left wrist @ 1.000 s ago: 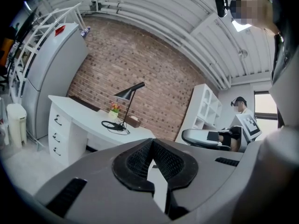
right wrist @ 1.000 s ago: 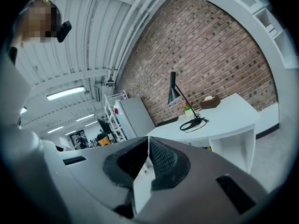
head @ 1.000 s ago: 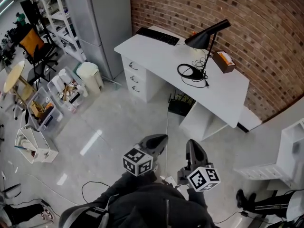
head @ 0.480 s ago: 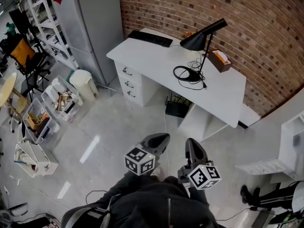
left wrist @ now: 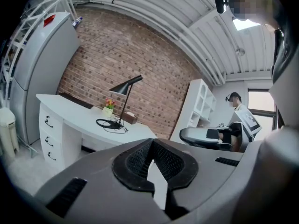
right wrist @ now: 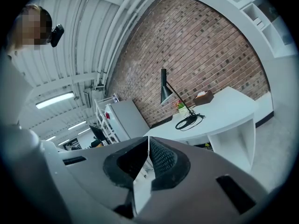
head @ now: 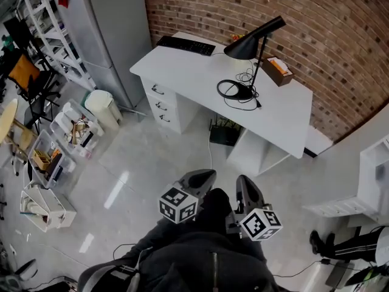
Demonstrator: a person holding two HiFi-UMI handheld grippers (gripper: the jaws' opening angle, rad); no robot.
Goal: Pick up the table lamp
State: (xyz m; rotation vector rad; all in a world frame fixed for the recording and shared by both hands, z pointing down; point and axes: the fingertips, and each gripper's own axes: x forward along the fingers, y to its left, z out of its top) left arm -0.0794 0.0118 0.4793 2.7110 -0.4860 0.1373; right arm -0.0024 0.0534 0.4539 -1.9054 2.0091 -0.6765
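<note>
Standing on open grey floor (head: 152,157) well short of the white tabletop (head: 188,72), the person is holding the left gripper (head: 205,176) and right gripper (head: 244,186) side by side, each with its jaws pressed together on nothing. Bare floor is lying between them and the tabletop's front edge. A brick wall (head: 340,47) is closing off the far side, and a grey cabinet (head: 112,23) is standing off the left end. The black table lamp (head: 244,47) is sitting on the tabletop's right half, just beside a tissue box (head: 276,67). Its thin stem is rising nearly upright from a ring-shaped base, with the cone shade opening downward and leaning toward the keyboard (head: 185,44) end. Compared with a second ago, tabletop and lamp are sitting slightly further left in the head view, and both grippers are staying closed.
</note>
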